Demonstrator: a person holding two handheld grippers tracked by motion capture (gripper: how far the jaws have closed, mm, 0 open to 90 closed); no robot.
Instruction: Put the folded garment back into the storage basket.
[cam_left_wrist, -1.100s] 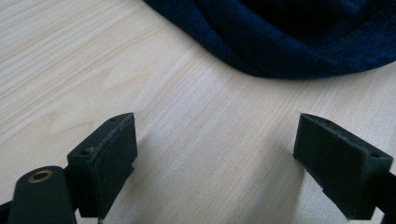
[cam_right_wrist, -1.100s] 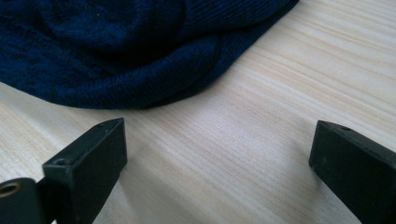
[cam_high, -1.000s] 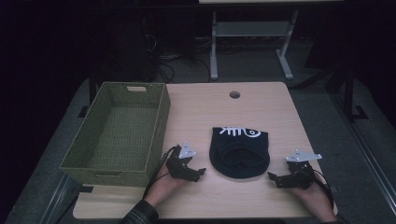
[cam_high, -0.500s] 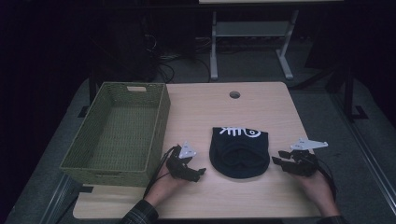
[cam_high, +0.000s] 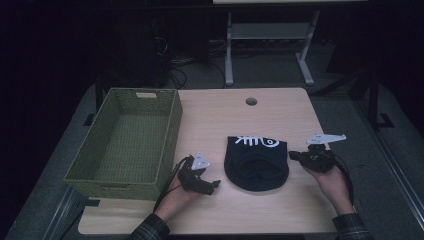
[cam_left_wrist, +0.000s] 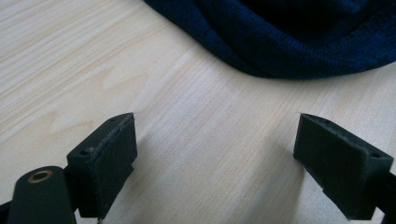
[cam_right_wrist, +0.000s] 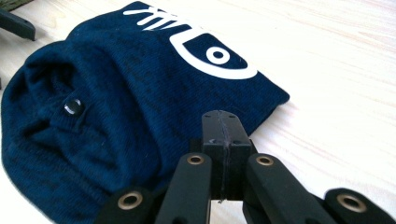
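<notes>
Dark blue knit cap (cam_high: 256, 163) with a white fish-skeleton print, lying flat on the pale wooden desk (cam_high: 250, 122), near its front edge and between my two hands. My right hand-held gripper (cam_high: 295, 156) sits just right of the cap, at its right edge; its jaws have just been closing and now meet pad to pad, and in the right gripper view no cloth is visibly caught between them, the cap (cam_right_wrist: 116, 102) lying under and beyond the tips. My left hand-held gripper (cam_high: 214, 184) rests on the desk just left of the cap, jaws spread wide and empty over bare wood. A woven green basket (cam_high: 125, 142) stands at the far left.
</notes>
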